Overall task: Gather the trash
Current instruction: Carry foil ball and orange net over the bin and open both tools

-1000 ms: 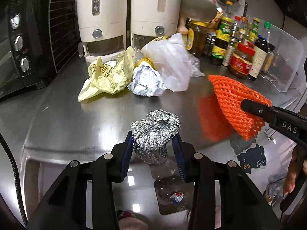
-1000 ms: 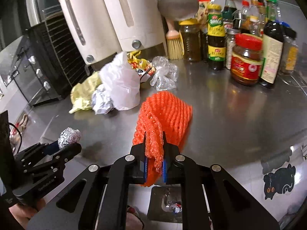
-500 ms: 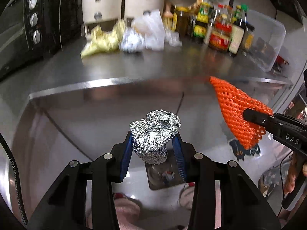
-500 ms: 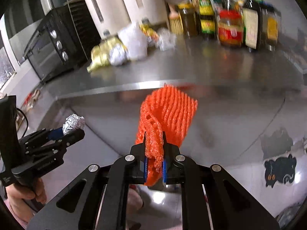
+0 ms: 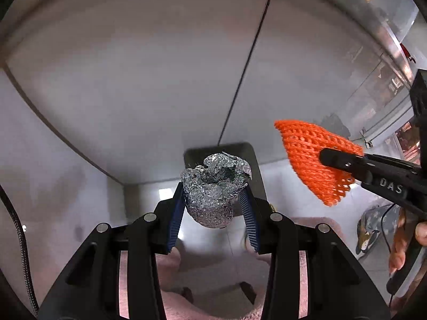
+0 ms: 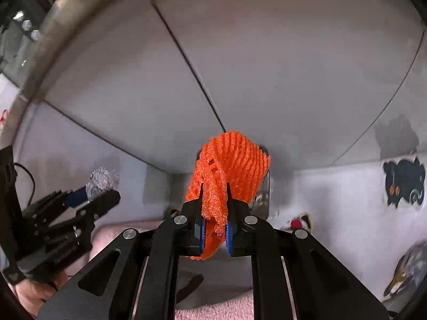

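My left gripper (image 5: 213, 194) is shut on a crumpled ball of aluminium foil (image 5: 213, 186) and holds it in the air in front of the steel cabinet front. The foil ball also shows at the left of the right wrist view (image 6: 102, 181). My right gripper (image 6: 213, 208) is shut on an orange foam fruit net (image 6: 232, 162), which also shows at the right of the left wrist view (image 5: 312, 160). A dark bin (image 5: 250, 160) stands on the floor just behind the foil ball; most of it is hidden.
Steel cabinet doors (image 5: 160, 80) fill the upper part of both views, with the counter edge (image 6: 53, 26) above. Black bear stickers (image 6: 403, 181) are on the white wall at the right. Pink fabric (image 5: 213, 301) lies below the grippers.
Both grippers have dropped from counter height to below the counter edge, in front of the cabinet doors, each still holding its item. The counter top and its trash pile have left the views.
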`<state>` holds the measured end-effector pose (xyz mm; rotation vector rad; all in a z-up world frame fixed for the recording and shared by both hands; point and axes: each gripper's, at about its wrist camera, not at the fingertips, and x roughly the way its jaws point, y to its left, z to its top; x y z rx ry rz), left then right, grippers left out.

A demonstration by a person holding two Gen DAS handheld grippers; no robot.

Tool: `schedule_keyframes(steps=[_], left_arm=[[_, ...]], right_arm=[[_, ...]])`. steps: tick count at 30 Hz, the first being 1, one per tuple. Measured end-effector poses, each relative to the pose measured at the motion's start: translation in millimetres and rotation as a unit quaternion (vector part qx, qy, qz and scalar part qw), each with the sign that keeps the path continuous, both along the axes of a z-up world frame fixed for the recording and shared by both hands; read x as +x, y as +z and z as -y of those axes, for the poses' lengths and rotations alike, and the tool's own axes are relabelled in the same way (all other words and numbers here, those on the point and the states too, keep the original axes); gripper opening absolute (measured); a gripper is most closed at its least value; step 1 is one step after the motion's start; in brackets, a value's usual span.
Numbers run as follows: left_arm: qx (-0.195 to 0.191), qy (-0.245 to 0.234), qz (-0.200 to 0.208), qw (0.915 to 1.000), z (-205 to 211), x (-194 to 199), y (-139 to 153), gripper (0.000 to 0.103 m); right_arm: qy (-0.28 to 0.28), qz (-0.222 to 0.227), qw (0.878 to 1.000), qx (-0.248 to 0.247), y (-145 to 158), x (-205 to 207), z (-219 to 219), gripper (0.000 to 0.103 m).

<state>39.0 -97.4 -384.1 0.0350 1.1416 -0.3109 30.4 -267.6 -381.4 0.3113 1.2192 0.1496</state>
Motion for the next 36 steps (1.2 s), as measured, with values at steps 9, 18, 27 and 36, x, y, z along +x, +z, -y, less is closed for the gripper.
schedule_keyframes(steps=[9,18,27,36], left_arm=[[0.027,-0.006,-0.039,0.9989,21,29,-75,0.039],[0.029,-0.010,-0.088,0.9956,34,55,-130,0.039],[0.016,-0.007,-0.105,0.9943,35,63,-140,0.050],[-0.003,-0.001,-0.083,0.9966,25,53,-106,0.072]], right_arm=[[-0.010,-0.068,0.998,0.017,-86,36,-2,0.012],[-0.008,-0.099,0.995,0.011,-117,64,0,0.014],[-0.020,-0.111,0.994,0.010,-127,83,4,0.035],[-0.030,-0.072,0.997,0.004,-91,78,6,0.061]])
